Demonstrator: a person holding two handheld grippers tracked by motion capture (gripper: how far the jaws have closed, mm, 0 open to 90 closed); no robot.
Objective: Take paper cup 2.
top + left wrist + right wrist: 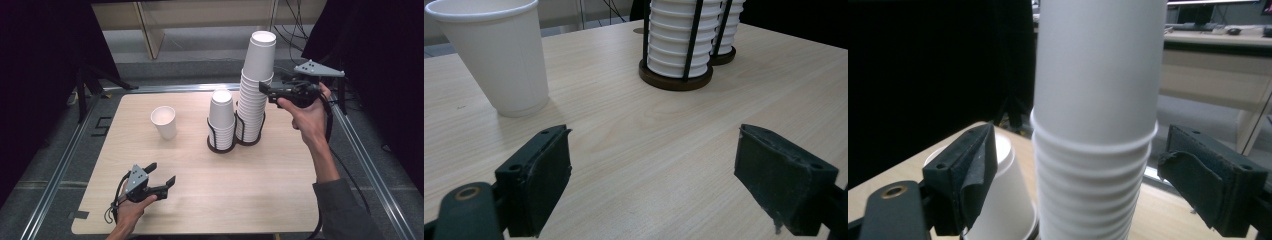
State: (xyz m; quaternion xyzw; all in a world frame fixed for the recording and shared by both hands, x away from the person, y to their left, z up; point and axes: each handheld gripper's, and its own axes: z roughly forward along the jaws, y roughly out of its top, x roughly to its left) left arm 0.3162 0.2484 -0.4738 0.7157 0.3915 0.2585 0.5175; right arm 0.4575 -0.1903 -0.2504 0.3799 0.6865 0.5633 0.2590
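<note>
A tall stack of white paper cups (257,85) stands upside down in a black wire holder at the table's far right. A shorter stack (221,117) stands in its own holder just left of it. My right gripper (265,90) is raised to the tall stack's upper part. In the right gripper view the stack (1095,125) stands between the open jaws of my right gripper (1073,165), and neither pad touches it. One upright cup (164,122) stands alone at left. My left gripper (162,172) rests open near the front left, with the lone cup (499,55) ahead of it.
The wooden table (225,190) has metal rails along both sides. The shorter stack's top cup (1003,200) sits close behind my right gripper's left jaw. Both holders (676,80) stand side by side, touching. Dark curtains hang left and right.
</note>
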